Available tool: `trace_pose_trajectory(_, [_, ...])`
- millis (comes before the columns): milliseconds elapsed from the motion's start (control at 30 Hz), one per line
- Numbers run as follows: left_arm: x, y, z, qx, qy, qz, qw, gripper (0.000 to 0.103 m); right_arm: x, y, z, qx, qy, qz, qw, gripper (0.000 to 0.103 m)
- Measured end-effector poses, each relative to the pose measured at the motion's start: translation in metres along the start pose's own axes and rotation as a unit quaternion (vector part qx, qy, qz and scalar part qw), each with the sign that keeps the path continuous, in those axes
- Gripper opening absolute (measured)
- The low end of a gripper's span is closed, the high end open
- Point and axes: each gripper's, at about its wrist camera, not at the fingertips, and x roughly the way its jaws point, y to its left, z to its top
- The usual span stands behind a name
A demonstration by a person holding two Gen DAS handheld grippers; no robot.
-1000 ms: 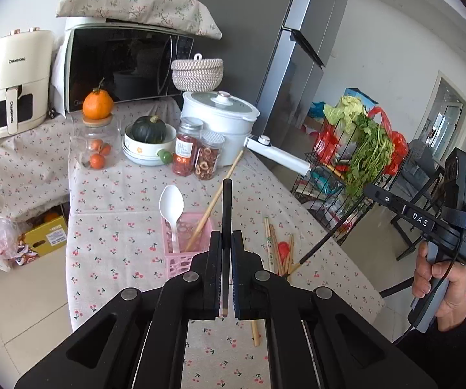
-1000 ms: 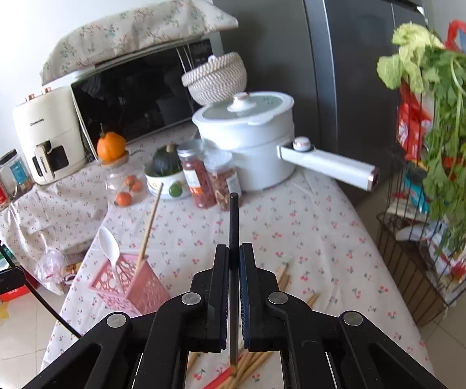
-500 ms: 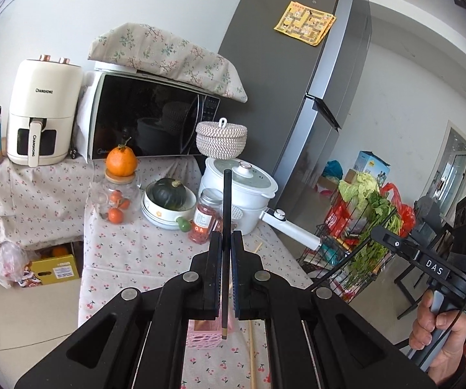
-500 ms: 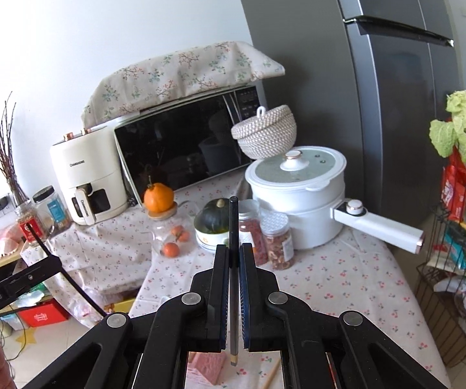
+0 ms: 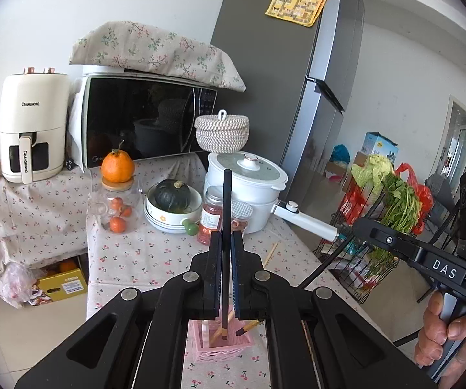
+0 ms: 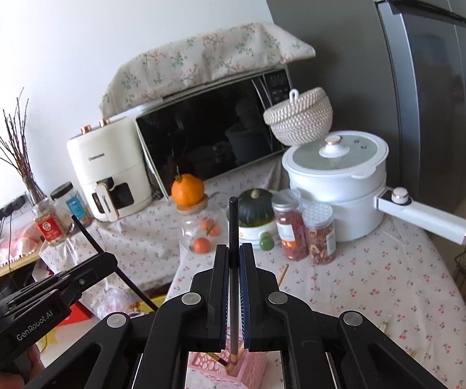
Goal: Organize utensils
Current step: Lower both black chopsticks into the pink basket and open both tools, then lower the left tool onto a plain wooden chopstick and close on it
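My left gripper [image 5: 226,243] is shut on a dark chopstick [image 5: 225,214] held upright, its lower tip inside the pink utensil basket [image 5: 220,350] right below the jaws. My right gripper [image 6: 233,253] is shut on another dark chopstick [image 6: 233,227], its tip also down in the pink basket [image 6: 233,369]. The basket holds wooden chopsticks [image 5: 249,325] and a white handle. A loose wooden chopstick [image 5: 271,254] lies on the cherry-print tablecloth [image 5: 135,253]. The right gripper's body [image 5: 427,259] shows at the right of the left wrist view.
Behind the basket stand two spice jars [image 5: 213,214], a white pot with a long handle [image 5: 249,181], a bowl with a green squash [image 5: 173,201], a glass jar topped by an orange [image 5: 116,194], a microwave [image 5: 142,123], an air fryer [image 5: 30,129]. A vegetable rack [image 5: 381,210] stands right of the table.
Both grippers have tilted up and moved over the pink basket, which now sits right under the jaws. Both chopstick tips have come down into the basket.
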Motion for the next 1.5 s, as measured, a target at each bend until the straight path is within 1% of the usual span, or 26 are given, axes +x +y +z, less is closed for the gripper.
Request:
trace_pose_trajectory(200, [0.043,-0.009,-0.008,0.035,0.074,-0.004,0.9967,0.005,0.05,-0.011,-0.022,0.027,0.077,0.007,0.997,0.004])
trace_pose_trajectory(333, [0.064,-0.013,-0.016,0.049,0.102,-0.002,0.9936,0.005,0.07,-0.024,-0.029,0.05,0.104,0.006,0.993,0.005])
trace_pose_trajectory(500, [0.085,-0.008,-0.022,0.031,0.122,-0.009,0.992,0.005,0.082,-0.035,-0.033,0.069,0.118,0.013,0.991,0.005])
trace_pose_trajectory(567, [0.088,-0.008,-0.022,0.029,0.117,-0.01,0.9927,0.005,0.085,-0.038,-0.033,0.073,0.118,0.015,0.99,0.005])
trace_pose_trajectory(633, [0.089,-0.008,-0.022,0.025,0.111,-0.008,0.9935,0.006,0.085,-0.042,-0.032,0.082,0.111,0.024,0.99,0.011])
trace_pose_trajectory(700, [0.086,-0.007,-0.02,0.017,0.108,-0.014,0.994,0.008,0.081,-0.048,-0.029,0.097,0.1,0.042,0.989,0.013])
trace_pose_trajectory(767, [0.083,-0.007,-0.019,0.013,0.104,-0.013,0.9944,0.017,0.075,-0.054,-0.025,0.111,0.089,0.053,0.988,0.015])
trace_pose_trajectory(833, [0.077,-0.007,-0.018,0.01,0.096,-0.011,0.9953,0.04,0.066,-0.057,-0.021,0.116,0.076,0.054,0.989,0.025])
trace_pose_trajectory(900, [0.07,-0.006,-0.017,0.005,0.088,-0.012,0.996,0.051,0.057,-0.059,-0.017,0.118,0.065,0.053,0.989,0.03])
trace_pose_trajectory(967, [0.064,-0.007,-0.017,0.002,0.088,-0.013,0.9961,0.056,0.049,-0.06,-0.014,0.118,0.058,0.053,0.99,0.034])
trace_pose_trajectory(1033, [0.057,-0.008,-0.019,0.0,0.088,-0.012,0.996,0.068,0.04,-0.063,-0.013,0.117,0.052,0.049,0.991,0.046])
trace_pose_trajectory(1067, [0.053,-0.009,-0.021,-0.002,0.088,-0.011,0.996,0.071,0.035,-0.064,-0.013,0.115,0.05,0.046,0.991,0.049])
trace_pose_trajectory(1133, [0.047,-0.011,-0.027,-0.003,0.09,-0.011,0.9959,0.08,0.028,-0.066,-0.015,0.109,0.049,0.036,0.992,0.061])
trace_pose_trajectory(1167, [0.045,-0.012,-0.03,-0.002,0.094,-0.01,0.9956,0.082,0.026,-0.067,-0.017,0.105,0.051,0.03,0.993,0.064])
trace_pose_trajectory(1233, [0.042,-0.016,-0.038,0.002,0.106,-0.004,0.9944,0.086,0.022,-0.07,-0.021,0.094,0.058,0.011,0.994,0.074])
trace_pose_trajectory(1300, [0.041,-0.017,-0.048,0.003,0.125,0.004,0.9921,0.087,0.02,-0.072,-0.028,0.08,0.068,-0.012,0.994,0.079])
trace_pose_trajectory(1333, [0.042,-0.016,-0.053,0.002,0.14,0.01,0.9901,0.088,0.019,-0.074,-0.032,0.074,0.074,-0.023,0.994,0.083])
trace_pose_trajectory(1400, [0.047,-0.015,-0.066,-0.001,0.182,0.022,0.9831,0.088,0.017,-0.08,-0.04,0.066,0.089,-0.045,0.993,0.087])
trace_pose_trajectory(1433, [0.049,-0.015,-0.072,-0.005,0.198,0.022,0.9799,0.088,0.016,-0.084,-0.045,0.064,0.098,-0.055,0.992,0.09])
trace_pose_trajectory(1500, [0.051,-0.014,-0.084,-0.016,0.222,0.019,0.9747,0.088,0.016,-0.093,-0.055,0.06,0.119,-0.075,0.988,0.094])
